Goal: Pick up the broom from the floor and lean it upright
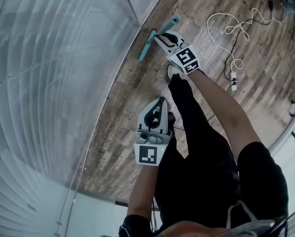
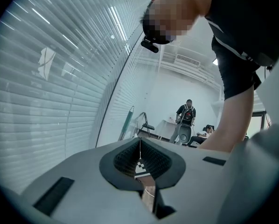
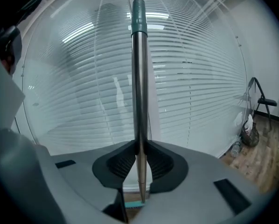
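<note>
By the glass wall: we hold the broom (image 3: 139, 78) upright in front of the blinds (image 3: 200, 78) — its metal pole runs straight up the right gripper view and ends in a green cap.
Broom's lower end: in the head view the green head (image 1: 147, 46) sits close to the foot of the glass, over the wooden floor (image 1: 132, 112). We cannot tell whether it rests on the boards.
Right claw: our right claw (image 3: 140, 148) is clamped on the pole low down, with both ribbed pads pressed against the metal. A strip of green shows just beneath the jaws.
Left claw: our left claw (image 2: 140, 149) has its jaws closed together with nothing between them. In the head view it hangs nearer to our body, well apart from the broom.
Floor: a white cable (image 1: 236, 31) loops across the boards to the right of our right arm.
Room beyond: a folding chair (image 3: 261, 99) stands near the wall at the right edge of the right gripper view — in the left gripper view a person (image 2: 186, 115) stands far off across the room.
</note>
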{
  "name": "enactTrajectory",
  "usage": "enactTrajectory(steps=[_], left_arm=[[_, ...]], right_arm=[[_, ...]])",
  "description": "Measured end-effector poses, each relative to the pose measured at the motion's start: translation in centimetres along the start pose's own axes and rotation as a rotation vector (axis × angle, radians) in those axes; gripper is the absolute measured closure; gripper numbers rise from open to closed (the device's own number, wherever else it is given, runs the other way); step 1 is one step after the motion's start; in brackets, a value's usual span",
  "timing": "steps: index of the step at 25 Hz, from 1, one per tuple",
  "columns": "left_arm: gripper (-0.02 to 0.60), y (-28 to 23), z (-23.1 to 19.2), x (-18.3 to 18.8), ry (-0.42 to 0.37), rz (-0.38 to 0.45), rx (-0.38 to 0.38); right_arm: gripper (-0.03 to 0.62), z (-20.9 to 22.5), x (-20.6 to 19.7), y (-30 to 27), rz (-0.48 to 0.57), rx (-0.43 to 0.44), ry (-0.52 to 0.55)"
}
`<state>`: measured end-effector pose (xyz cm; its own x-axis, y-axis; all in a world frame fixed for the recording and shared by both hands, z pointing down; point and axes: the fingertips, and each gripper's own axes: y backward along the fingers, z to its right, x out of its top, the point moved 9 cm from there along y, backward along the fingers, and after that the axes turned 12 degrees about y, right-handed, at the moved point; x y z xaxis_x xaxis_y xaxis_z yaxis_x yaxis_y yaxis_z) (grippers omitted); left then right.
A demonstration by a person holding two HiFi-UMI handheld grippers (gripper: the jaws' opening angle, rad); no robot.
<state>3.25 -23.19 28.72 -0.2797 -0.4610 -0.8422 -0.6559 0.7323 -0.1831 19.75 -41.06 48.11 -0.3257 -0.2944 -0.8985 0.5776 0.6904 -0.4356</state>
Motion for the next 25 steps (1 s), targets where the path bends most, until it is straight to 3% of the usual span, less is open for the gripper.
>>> enactTrajectory(steps=[6,11,13,19,25], left_arm=[[0.561,2.4,1.5,-0.6,-0.004,-0.016,-0.013],[0.561,3.3,-0.1,-1.6,0.01,-0.02,0.041],[0.561,3.9,-0.3,-1.6,-0.01,-0.03,0.057],[0.561,3.5,-1.6,-1.1,-0.021,0.003,0.092],[0.561,1.9,-1.2,-0.5,-0.03,0.04,0.103]], right_arm=[[0.513,-1.5,-1.9,2.4,-0.14,0.032,-0.007],[0.513,-3.9,-4.4,-3.3,-0.261,0.098,0.069],[0.513,-4.4,-4.7,-5.0,-0.263,0.117,0.073],[0.511,-1.9,-4.6,-6.7,-0.239,0.058,0.008],[0.511,-1.5,-4.6,-6.9,-0.229,0.092,0.017]])
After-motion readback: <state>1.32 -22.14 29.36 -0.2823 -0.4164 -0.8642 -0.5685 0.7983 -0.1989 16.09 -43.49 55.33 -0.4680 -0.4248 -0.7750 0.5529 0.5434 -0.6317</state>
